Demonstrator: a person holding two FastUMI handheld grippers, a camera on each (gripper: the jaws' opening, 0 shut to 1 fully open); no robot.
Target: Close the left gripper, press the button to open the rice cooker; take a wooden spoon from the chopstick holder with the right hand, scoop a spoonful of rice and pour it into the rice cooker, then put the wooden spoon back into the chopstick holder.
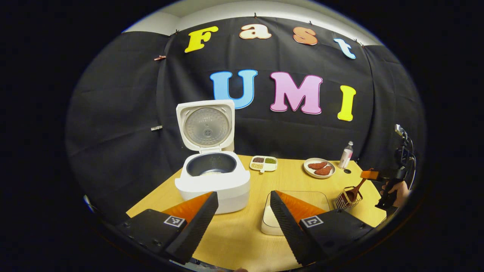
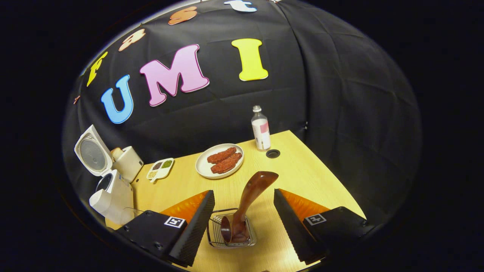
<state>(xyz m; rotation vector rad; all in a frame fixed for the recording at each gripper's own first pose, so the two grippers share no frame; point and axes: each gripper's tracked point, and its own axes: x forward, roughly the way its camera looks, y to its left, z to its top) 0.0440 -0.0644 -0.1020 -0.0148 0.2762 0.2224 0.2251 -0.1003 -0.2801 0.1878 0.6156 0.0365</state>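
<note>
The cooker (image 1: 211,177) is seen open-lidded on the table (image 1: 234,234). Right of it, the left tool (image 1: 244,219) is held spread. Farther right, the spoon (image 2: 249,200) is stood in the holder (image 2: 231,230), flanked by the spread right tool (image 2: 244,223), untouched.

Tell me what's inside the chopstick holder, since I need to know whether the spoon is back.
The wooden spoon stands in the wire chopstick holder, handle leaning out between the open right gripper fingers. Its bowl hides the holder's bottom.
</note>
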